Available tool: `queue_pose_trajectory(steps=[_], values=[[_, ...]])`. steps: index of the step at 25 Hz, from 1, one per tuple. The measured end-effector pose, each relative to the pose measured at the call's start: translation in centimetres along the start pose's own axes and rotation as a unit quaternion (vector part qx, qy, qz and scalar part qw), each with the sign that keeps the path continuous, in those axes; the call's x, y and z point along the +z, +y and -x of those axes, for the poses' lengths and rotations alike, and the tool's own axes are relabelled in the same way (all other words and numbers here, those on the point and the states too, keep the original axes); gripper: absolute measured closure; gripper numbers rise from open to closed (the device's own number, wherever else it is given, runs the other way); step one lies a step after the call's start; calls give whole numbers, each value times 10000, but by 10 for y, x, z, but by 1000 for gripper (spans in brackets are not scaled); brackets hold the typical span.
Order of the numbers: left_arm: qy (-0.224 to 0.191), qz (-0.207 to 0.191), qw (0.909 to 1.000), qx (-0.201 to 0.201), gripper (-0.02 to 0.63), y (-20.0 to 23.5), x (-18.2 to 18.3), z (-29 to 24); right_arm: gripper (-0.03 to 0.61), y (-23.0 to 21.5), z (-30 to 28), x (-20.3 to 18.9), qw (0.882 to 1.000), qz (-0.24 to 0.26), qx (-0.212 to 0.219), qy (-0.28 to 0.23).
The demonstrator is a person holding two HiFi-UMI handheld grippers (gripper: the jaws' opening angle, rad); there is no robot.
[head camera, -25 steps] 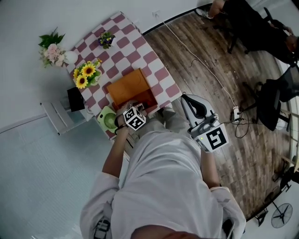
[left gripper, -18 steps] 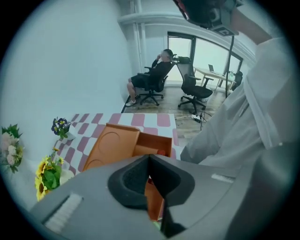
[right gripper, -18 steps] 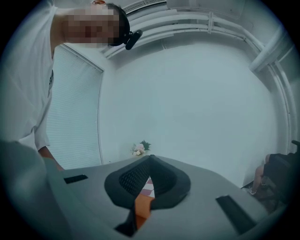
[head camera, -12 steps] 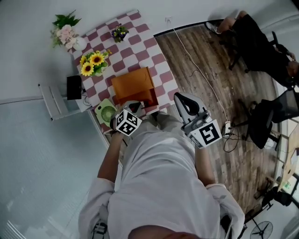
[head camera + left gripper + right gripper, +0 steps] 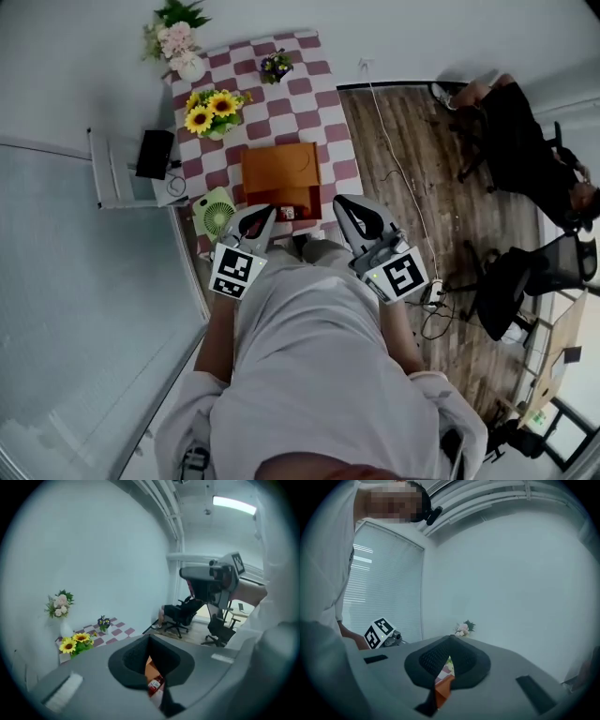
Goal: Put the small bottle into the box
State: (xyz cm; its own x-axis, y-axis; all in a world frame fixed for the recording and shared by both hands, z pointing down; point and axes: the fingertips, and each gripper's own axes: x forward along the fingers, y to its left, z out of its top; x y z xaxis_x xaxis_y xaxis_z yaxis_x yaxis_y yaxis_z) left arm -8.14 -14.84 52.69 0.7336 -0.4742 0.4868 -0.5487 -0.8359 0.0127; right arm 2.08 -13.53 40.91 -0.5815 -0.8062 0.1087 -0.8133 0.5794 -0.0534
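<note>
**Both my jaws are shut, and the bottle is in the box**

My left gripper (image 5: 149, 639) has its jaws pressed together. Nothing is held between them. Through the thin slit under the tips I can see the small bottle with the red label (image 5: 155, 685). It lies below and in front of my jaws, apart from them.

My right gripper (image 5: 451, 641) has its jaws together too, and they hold nothing.

The bottle lies inside the flat, open orange box (image 5: 281, 169), at the end nearest my jaws. That spot is just ahead of the tips, between my two grippers. My left jaws are near the box's near left corner, and my right jaws are near its near right corner.

The box sits on a table with a red and white checked cloth (image 5: 319, 103). Just left of my left jaws is a round green fan (image 5: 216, 214).

Past the box, farther from my jaws, are yellow sunflowers (image 5: 214, 108), a small pot of purple flowers (image 5: 275, 66), and pink flowers in a white vase (image 5: 178, 42).

To the right of my right jaws is a brown wooden floor (image 5: 412, 187) with a thin white cable (image 5: 394, 164) lying on it. Well beyond that, a person in dark clothes (image 5: 511, 122) sits on a chair.
</note>
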Motion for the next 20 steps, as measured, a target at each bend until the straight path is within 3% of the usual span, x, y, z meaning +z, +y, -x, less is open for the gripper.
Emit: queue_pose_trajectory(steps=[4,9,17,19,20], values=[[-791,161,9958,429,615,11,36,36,575,12,-12,11,9994,108,299,-97],[-1821,310,9764,1119,616,27,83,79,575,25,-23,34,9973,290,541,-403],[-2912,66,9458,1439,617,37,149,132,575,41,-28,84,9904,540,760,-1016],[-2982,-86,9438,1423,616,35,158,134,575,45,-29,95,9882,611,881,-1091],[-2872,-269,9470,1410,615,33,159,131,575,47,-28,99,9869,667,950,-1121]])
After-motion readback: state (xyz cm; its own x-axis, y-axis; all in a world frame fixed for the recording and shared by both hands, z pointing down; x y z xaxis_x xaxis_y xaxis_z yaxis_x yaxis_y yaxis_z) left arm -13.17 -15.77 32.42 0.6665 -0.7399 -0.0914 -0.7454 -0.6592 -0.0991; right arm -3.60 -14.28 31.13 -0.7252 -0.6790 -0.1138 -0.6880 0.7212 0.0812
